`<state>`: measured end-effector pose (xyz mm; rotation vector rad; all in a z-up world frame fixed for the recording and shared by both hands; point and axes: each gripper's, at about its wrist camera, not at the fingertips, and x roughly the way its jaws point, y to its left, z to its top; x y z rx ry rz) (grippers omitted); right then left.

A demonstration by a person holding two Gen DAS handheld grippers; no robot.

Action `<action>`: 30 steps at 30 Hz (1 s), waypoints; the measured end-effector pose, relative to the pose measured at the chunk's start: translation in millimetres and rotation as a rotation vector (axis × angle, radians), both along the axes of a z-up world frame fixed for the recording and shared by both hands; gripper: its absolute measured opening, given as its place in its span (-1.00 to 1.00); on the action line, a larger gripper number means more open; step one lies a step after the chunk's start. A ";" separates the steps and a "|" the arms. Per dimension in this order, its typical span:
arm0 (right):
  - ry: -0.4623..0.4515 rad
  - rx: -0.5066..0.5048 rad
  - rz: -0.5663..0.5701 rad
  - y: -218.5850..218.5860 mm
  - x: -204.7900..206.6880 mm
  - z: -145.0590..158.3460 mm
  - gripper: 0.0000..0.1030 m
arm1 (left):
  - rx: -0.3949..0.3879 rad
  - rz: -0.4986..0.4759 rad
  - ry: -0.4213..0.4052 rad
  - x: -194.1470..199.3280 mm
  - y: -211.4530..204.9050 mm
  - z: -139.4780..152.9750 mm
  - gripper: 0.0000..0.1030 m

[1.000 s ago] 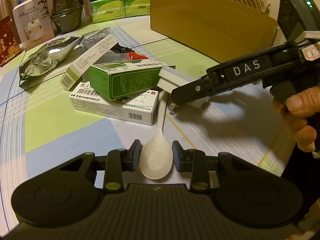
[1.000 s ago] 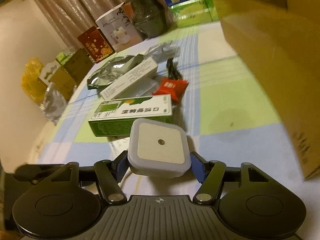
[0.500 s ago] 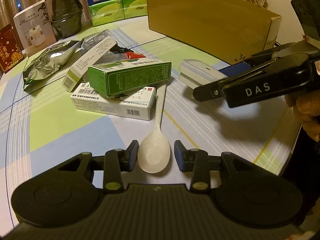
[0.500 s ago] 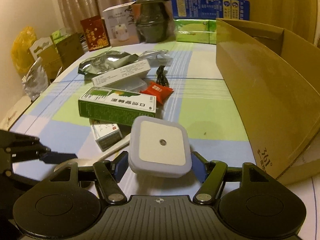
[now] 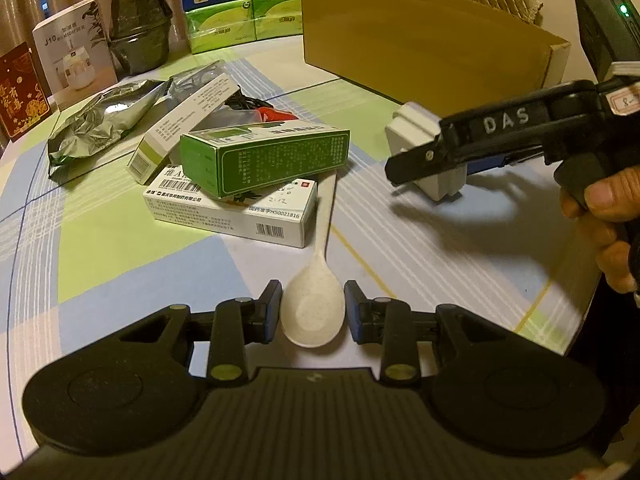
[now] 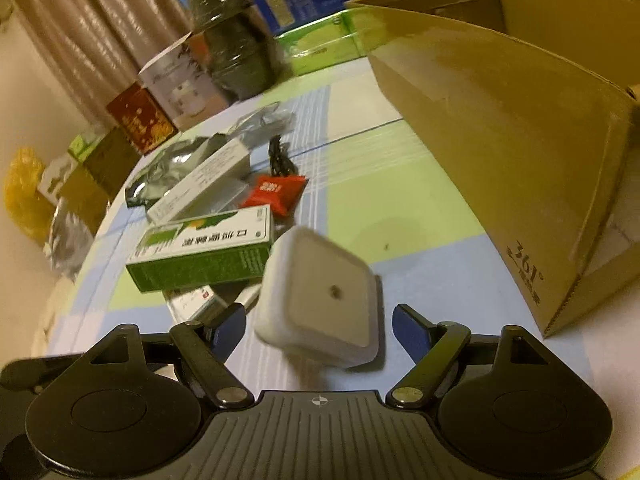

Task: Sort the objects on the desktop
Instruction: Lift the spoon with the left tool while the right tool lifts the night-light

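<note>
A white plastic spoon (image 5: 312,316) lies on the checked tablecloth, its handle running under a white medicine box (image 5: 232,208). My left gripper (image 5: 312,301) is closing on the spoon's bowl, both pads against its edges. A white square night light (image 6: 324,292) sits tilted on the cloth between the fingers of my right gripper (image 6: 318,322), whose jaws are opening; neither blue pad touches it. In the left wrist view the night light (image 5: 416,128) stands on edge behind the right gripper's black finger. A person's hand (image 5: 600,216) holds that gripper's grip.
A green box (image 5: 264,156) rests on the white medicine box, with a long white box (image 5: 180,124), a foil pouch (image 5: 100,124) and a red packet (image 6: 276,192) behind. A large open cardboard box (image 6: 500,140) stands at the right. More boxes and a dark jar line the back.
The right jaws have spread and let go of the night light, which has tipped onto the cloth further right of the boxes. The left gripper has stayed at the spoon's bowl.
</note>
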<state>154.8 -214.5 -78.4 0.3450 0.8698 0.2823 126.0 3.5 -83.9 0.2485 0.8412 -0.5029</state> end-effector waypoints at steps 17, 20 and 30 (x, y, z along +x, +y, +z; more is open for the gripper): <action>-0.023 -0.007 0.015 2.7 -3.6 3.1 0.21 | -0.002 -0.001 0.000 0.2 -3.2 -1.1 -0.45; -0.084 -0.098 0.035 10.7 -8.3 9.2 0.21 | 0.011 -0.003 -0.007 -0.8 -4.8 -0.5 -0.45; -0.194 -0.241 0.067 21.8 -24.6 23.1 0.21 | 0.006 -0.012 -0.046 -9.2 -11.4 6.8 -0.46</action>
